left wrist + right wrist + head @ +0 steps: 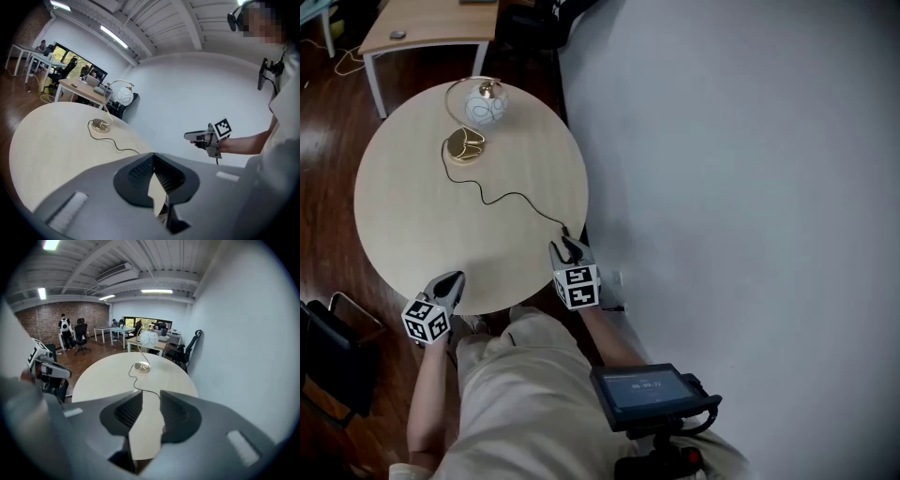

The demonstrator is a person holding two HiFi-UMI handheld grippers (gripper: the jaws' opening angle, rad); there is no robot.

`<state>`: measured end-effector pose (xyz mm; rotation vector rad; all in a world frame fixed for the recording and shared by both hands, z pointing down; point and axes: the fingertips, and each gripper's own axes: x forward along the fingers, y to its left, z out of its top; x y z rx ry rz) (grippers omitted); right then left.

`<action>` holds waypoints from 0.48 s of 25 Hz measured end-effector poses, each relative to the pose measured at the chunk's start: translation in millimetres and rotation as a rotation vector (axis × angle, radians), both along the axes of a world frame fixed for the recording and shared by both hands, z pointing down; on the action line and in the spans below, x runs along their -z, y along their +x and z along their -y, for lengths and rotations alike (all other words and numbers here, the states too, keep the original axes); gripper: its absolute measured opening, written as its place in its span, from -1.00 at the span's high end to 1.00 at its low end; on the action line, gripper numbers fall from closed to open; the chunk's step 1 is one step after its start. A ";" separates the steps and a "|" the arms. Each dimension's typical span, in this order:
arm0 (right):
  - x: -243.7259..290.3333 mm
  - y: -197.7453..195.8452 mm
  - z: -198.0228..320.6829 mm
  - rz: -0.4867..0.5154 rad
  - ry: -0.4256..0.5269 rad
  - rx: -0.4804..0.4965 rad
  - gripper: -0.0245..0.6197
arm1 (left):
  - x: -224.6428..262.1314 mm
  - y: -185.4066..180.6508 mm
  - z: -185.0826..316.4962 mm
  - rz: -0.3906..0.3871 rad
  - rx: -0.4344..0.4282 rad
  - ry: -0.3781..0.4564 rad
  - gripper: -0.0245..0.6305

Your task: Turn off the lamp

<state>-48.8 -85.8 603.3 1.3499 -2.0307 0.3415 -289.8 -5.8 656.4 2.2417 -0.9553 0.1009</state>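
The lamp (484, 110) stands upright on the far side of the round worktop (403, 225). It has a white globe shade, a thin gold arched stem and a round gold base (465, 146). Its black cord (523, 195) snakes from the base across to the near right edge.

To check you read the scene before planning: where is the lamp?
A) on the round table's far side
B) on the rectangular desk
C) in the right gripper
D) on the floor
A: the lamp stands on the far side of the round table, while the left gripper and right gripper hover at its near edge.
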 end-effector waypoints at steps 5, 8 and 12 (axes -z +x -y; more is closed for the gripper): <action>18.6 -7.8 -7.8 0.053 0.023 0.007 0.63 | 29.2 21.9 -16.5 0.056 -0.087 0.092 0.91; 30.2 -22.4 -12.3 0.112 0.044 0.045 0.65 | 33.6 30.0 -34.7 0.086 -0.072 0.093 0.91; 52.9 -31.6 -35.7 0.152 0.067 0.121 0.67 | 42.6 52.3 -69.8 0.134 -0.066 0.101 0.91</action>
